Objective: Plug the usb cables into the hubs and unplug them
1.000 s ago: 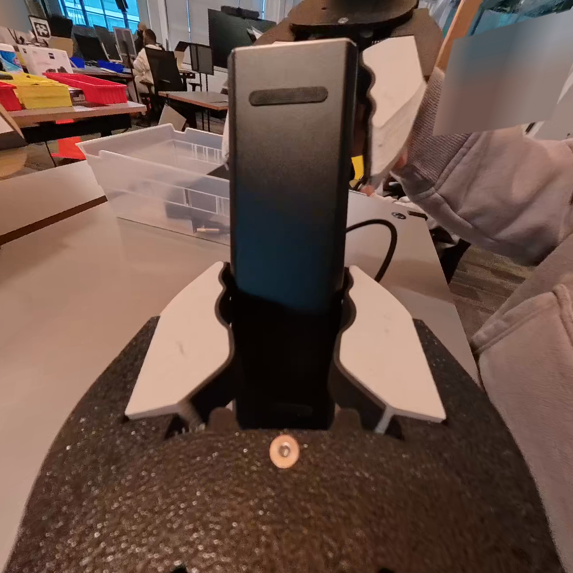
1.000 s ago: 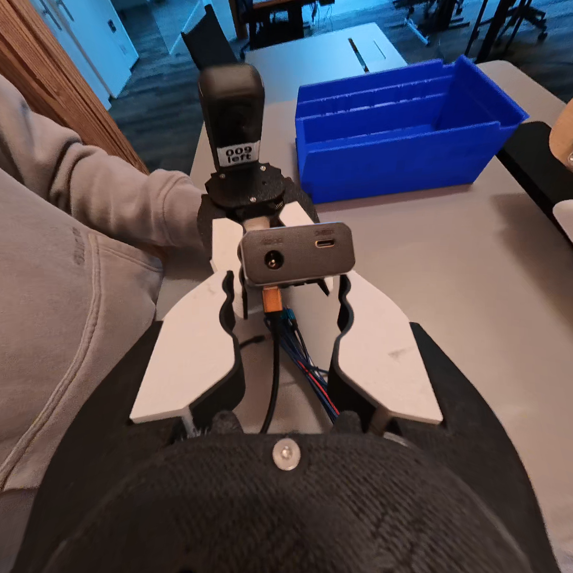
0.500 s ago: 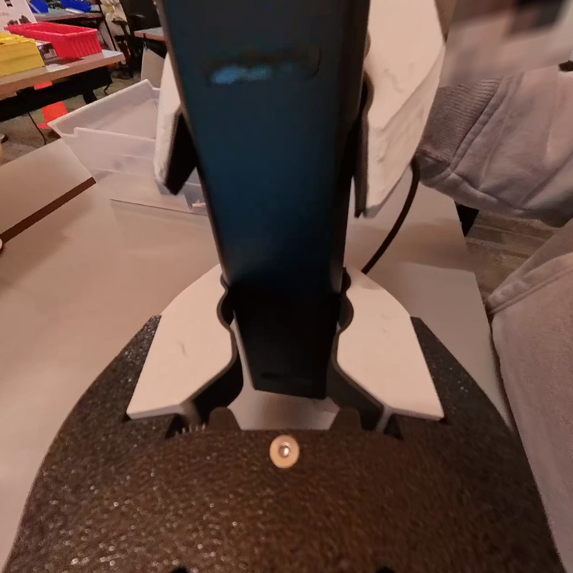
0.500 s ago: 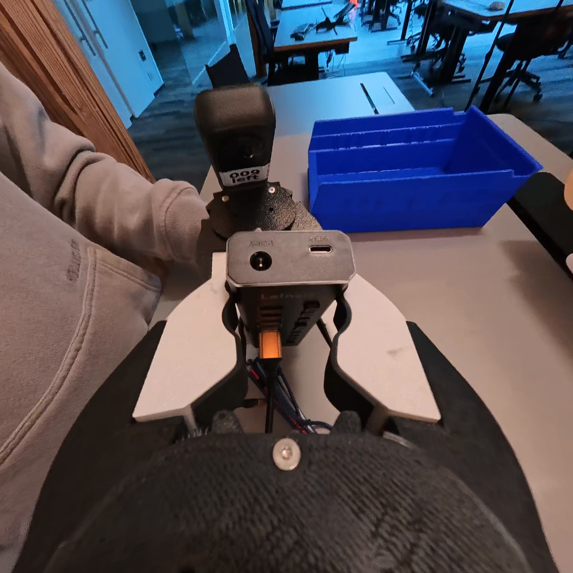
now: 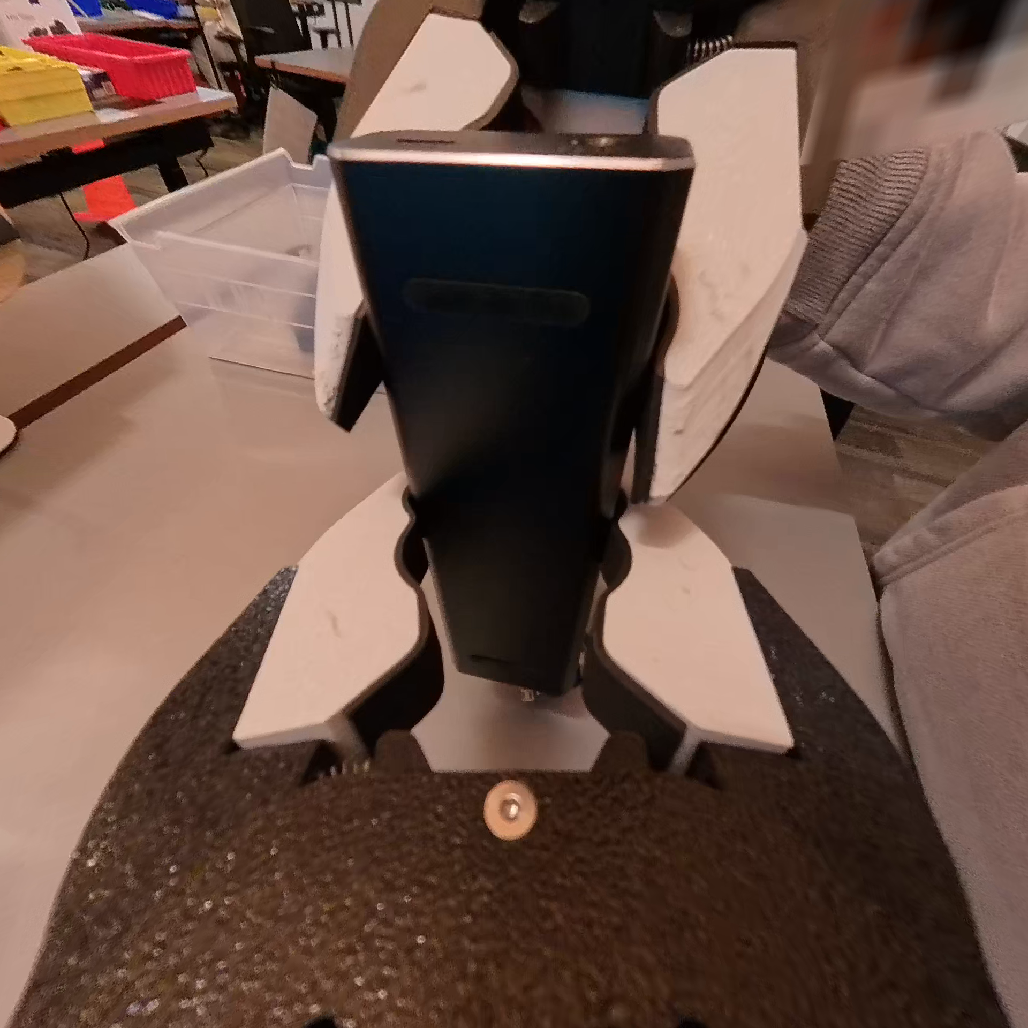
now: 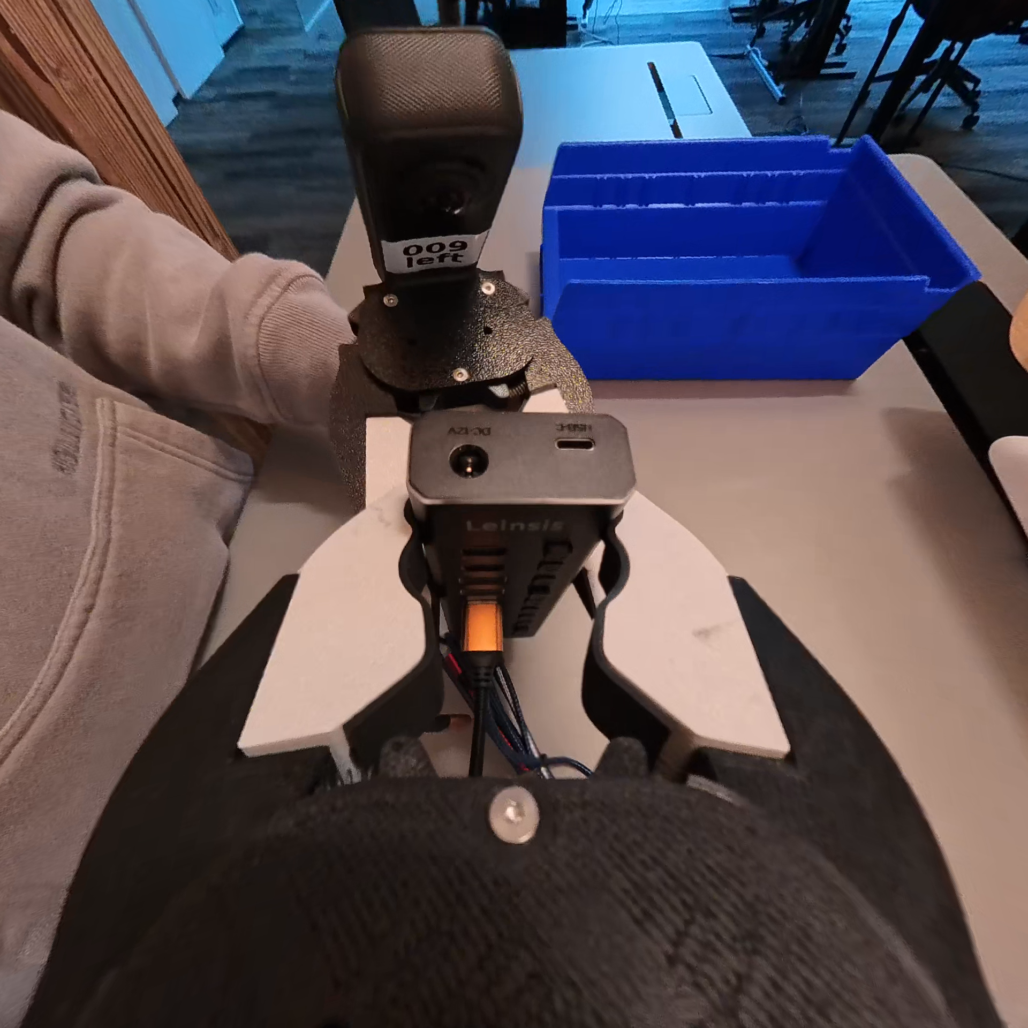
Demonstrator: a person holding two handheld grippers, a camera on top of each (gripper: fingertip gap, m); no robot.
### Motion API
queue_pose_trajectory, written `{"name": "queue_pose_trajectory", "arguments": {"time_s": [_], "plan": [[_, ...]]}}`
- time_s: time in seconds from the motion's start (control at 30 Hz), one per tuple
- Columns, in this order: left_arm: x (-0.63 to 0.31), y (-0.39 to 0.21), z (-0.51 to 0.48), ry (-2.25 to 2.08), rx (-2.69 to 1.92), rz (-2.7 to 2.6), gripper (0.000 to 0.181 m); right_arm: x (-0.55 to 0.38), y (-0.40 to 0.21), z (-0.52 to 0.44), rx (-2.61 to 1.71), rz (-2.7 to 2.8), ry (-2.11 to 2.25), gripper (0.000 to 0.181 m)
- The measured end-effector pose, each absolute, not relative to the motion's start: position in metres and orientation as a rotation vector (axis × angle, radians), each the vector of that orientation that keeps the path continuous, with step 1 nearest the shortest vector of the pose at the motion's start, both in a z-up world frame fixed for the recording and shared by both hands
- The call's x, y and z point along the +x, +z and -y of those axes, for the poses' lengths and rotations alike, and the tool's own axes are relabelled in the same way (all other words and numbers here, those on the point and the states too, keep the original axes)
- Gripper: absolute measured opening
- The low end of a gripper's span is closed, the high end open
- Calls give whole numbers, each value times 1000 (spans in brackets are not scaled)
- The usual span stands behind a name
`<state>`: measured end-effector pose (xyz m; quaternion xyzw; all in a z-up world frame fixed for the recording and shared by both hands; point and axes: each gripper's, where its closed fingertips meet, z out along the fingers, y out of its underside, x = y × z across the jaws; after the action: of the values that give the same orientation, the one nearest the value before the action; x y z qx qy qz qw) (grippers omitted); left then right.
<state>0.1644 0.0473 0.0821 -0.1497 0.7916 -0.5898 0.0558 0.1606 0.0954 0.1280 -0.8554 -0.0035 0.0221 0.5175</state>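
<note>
The hub (image 6: pixel 520 503) is held clear above the desk (image 6: pixel 779 478), near the edge where the person sits, clamped from opposite ends by both claws; judged purpose: to keep the body rigid while a cable is seated or pulled. The left claw (image 5: pixel 509 534) is pinched on the hub's lower narrow portion, fingers pressed against both sides. The right claw (image 6: pixel 514 548) grips the end bearing the round socket and small slot, its fingers closed against the hub's flanks (contact appears firm in both views). An orange plug (image 6: pixel 483 626) sits in a port on the hub face, its black cable (image 6: pixel 477 723) trailing down beside blue and red wires (image 6: pixel 520 729). A blue bin (image 6: pixel 740 328) stands toward the far edge, a clear bin (image 5: pixel 233 278) toward another.
</note>
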Motion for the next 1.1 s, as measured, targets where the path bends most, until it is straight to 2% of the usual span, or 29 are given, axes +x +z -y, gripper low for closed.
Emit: {"name": "queue_pose_trajectory", "arguments": {"time_s": [0.17,0.3,0.37,0.57,0.6,0.67,1.1], "plan": [[167,81,-54,-1845,-454,-2338,61,161,142,-82,-2027,-36,77,65],[167,85,-64,-1903,-479,-2288,61,166,132,-57,-2043,-73,81,57],[166,85,-65,-1887,-442,-2282,61,163,130,-59,-2024,-90,118,42],[164,97,-64,-1917,-379,-2224,61,148,103,-67,-2090,-81,130,42],[164,97,-65,-1913,-370,-2222,61,142,104,-67,-2074,-64,160,29],[162,99,-66,-1931,-363,-2217,61,146,105,-69,-2044,-97,119,14],[157,107,-65,-2033,-339,-2161,61,139,110,-72,-1916,-157,70,15]]}}
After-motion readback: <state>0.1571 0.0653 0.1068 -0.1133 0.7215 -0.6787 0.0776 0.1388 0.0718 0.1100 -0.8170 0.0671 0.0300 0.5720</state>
